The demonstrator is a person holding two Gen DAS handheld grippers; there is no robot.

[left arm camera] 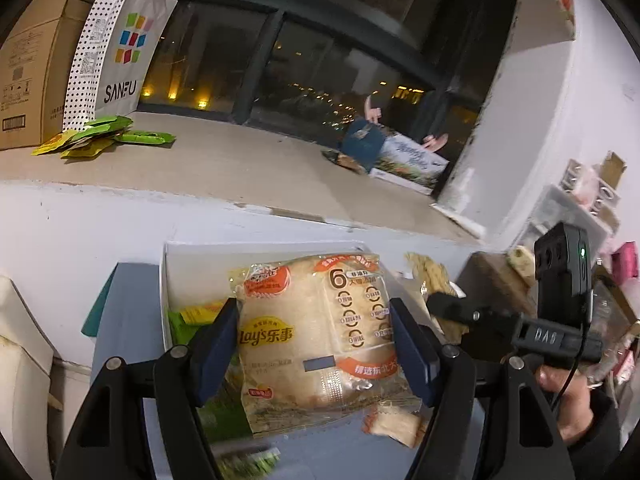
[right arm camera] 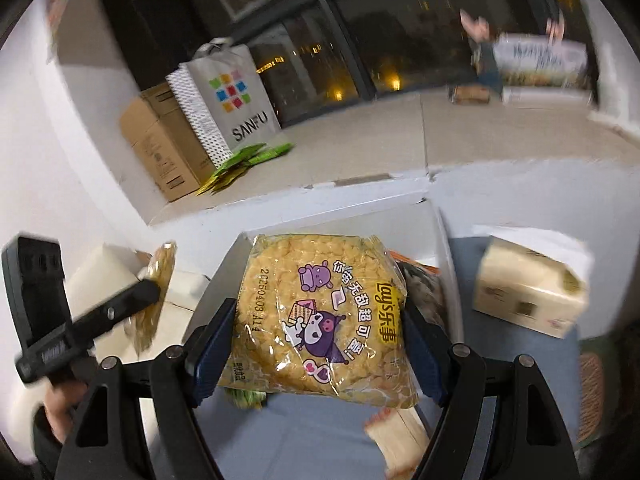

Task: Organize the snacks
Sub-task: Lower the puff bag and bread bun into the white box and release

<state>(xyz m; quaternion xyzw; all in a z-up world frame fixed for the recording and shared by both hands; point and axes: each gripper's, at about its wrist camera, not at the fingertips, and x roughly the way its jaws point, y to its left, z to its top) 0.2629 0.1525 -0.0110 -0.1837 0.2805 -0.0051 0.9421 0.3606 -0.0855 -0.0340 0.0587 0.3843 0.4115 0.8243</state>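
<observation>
My left gripper [left arm camera: 314, 344] is shut on a pale Lay's rice-cracker pack [left arm camera: 320, 340] and holds it above a white box [left arm camera: 200, 256] that has green and yellow snack packets [left arm camera: 192, 320] inside. My right gripper [right arm camera: 320, 344] is shut on a yellow Lay's corn-puff pack [right arm camera: 320, 316] with a purple cartoon, also over the white box [right arm camera: 436, 236]. The right gripper shows in the left wrist view [left arm camera: 440, 304], and the left gripper shows in the right wrist view [right arm camera: 156, 286], each with its pack. A small wrapped snack [left arm camera: 394, 424] lies on the blue surface below; it also shows in the right wrist view [right arm camera: 396, 436].
A window ledge [left arm camera: 240, 160] behind holds a cardboard box [left arm camera: 36, 64], a SANFU bag [left arm camera: 120, 48] and green sachets [left arm camera: 104, 136]. A tissue carton [right arm camera: 528, 292] sits to the right of the white box. Cluttered shelves [left arm camera: 584, 200] stand at far right.
</observation>
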